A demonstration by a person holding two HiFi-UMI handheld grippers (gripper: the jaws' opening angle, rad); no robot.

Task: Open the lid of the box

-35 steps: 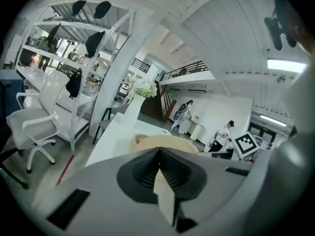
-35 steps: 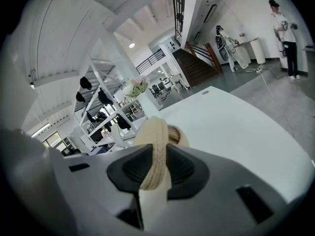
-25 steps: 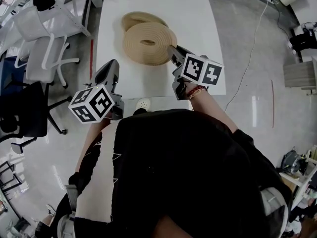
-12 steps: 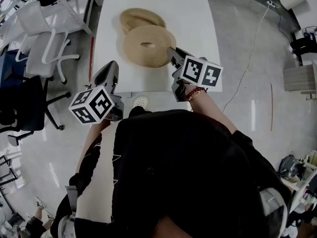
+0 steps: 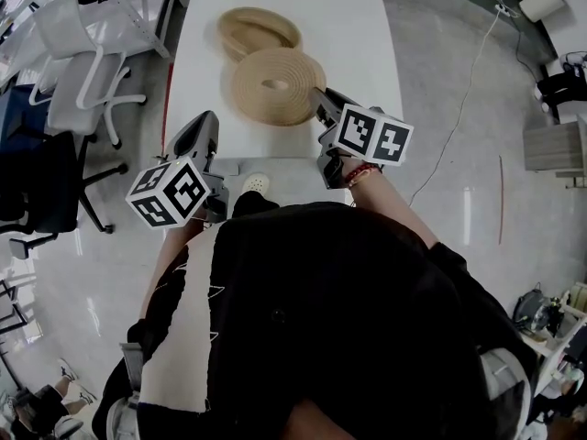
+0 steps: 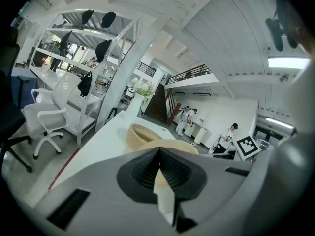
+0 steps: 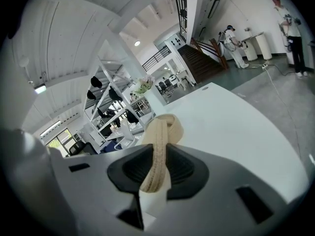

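White table (image 5: 358,44) bears one woven box (image 5: 259,30); right gripper (image 5: 319,97) clamps its one lid (image 5: 275,85), left gripper (image 5: 206,122) closed, empty.

The right half of the white table (image 5: 371,71) lies bare, leaving open passage beside the woven lid (image 5: 275,85), which hides the near edge of the woven box (image 5: 260,30) behind it. White office chairs (image 5: 83,85) crowd the table's left side, while the floor (image 5: 459,218) on its right is open.

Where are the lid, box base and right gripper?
lid (image 5: 275,85): head view, its woven top.
box base (image 5: 260,31): head view, its open inside.
right gripper (image 5: 319,97): head view, jaw tips on the lid's rim.
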